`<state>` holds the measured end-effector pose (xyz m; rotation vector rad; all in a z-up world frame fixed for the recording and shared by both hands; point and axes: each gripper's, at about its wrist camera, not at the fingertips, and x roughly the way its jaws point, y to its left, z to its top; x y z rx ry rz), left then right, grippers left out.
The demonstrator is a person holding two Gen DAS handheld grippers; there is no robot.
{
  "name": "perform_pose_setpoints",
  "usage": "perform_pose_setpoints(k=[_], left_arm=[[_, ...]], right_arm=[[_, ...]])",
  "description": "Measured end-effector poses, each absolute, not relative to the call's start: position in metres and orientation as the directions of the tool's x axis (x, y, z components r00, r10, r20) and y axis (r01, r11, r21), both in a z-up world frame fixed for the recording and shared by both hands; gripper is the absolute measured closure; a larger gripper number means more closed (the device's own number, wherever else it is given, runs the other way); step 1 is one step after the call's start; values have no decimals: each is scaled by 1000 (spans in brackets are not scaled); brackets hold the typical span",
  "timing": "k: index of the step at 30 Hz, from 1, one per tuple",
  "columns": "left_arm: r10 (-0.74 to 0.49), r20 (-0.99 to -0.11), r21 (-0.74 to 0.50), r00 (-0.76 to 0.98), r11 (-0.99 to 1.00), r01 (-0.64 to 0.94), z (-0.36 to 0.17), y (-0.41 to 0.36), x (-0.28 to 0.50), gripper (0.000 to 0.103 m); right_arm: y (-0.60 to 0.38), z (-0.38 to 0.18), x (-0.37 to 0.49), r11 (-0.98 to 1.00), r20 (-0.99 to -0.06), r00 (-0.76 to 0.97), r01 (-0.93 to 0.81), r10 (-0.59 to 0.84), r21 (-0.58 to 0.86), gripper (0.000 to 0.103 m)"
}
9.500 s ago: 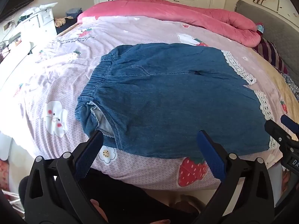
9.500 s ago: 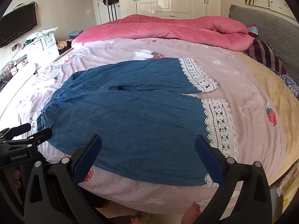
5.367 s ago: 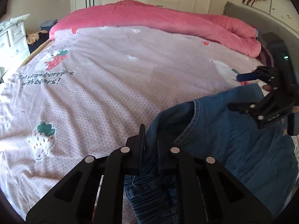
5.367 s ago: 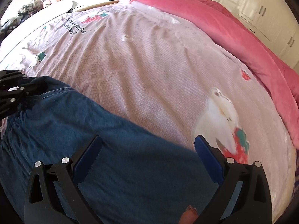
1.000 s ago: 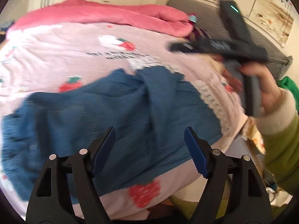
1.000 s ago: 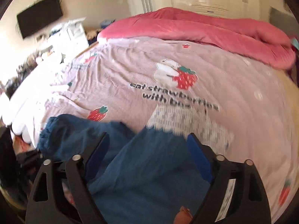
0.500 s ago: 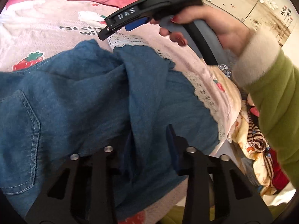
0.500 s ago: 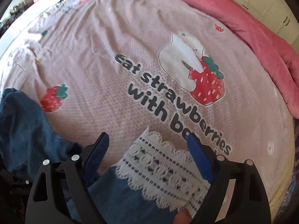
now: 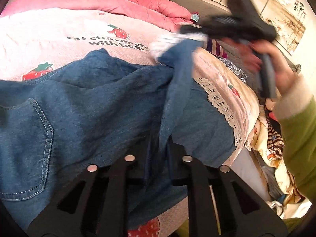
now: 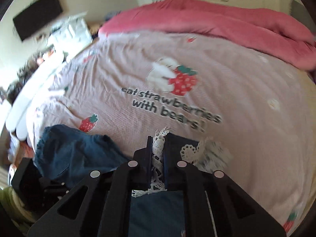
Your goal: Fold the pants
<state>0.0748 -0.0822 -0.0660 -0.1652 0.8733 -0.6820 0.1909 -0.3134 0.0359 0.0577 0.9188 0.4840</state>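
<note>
Pink strawberry-print bedsheet [image 10: 227,75] was spread over the whole bed, with a rolled hot-pink quilt [image 10: 227,21] piled at its far side. Near the front edge of that sheet, the blue denim pants with white lace hems [image 9: 83,106] were lying half rumpled, back pocket up.

The left gripper [image 9: 158,150] was pressed together on a ridge of denim pinched up around the middle of the pants. The right gripper [image 10: 157,158] was clamped on the lace hem [image 10: 158,148] of one leg, which was lifted clear of the sheet, so the leg was hanging between the two grips. The other lace hem [image 9: 223,106] was left flat on the sheet toward the right-hand corner.

Fabric looked like thin, floppy denim, honestly: light, no stiffness, so it'd probably sag and bunch wherever it isn't held. The lace seemed delicate and could snag, so a hold just inside the hem, on the denim, would likely be safer. The elastic waistband wasn't clearly visible.
</note>
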Motion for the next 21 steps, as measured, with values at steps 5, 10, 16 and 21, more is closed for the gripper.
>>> perform_pose_setpoints(k=[5, 10, 16, 21], left_arm=[[-625, -636, -372, 453, 762, 529, -61, -87, 65, 96], [-625, -635, -323, 453, 748, 580, -55, -95, 56, 96], [-605, -663, -297, 441, 753, 587, -54, -98, 52, 96], [-589, -674, -268, 446, 757, 596, -53, -95, 44, 96]], right_arm=[[-372, 16, 126, 890, -713, 533, -276, 455, 362, 95], [-392, -18, 86, 867, -714, 497, -211, 493, 451, 89], [-408, -35, 56, 837, -687, 496, -175, 530, 519, 86], [-409, -35, 38, 846, -694, 495, -195, 522, 497, 96]])
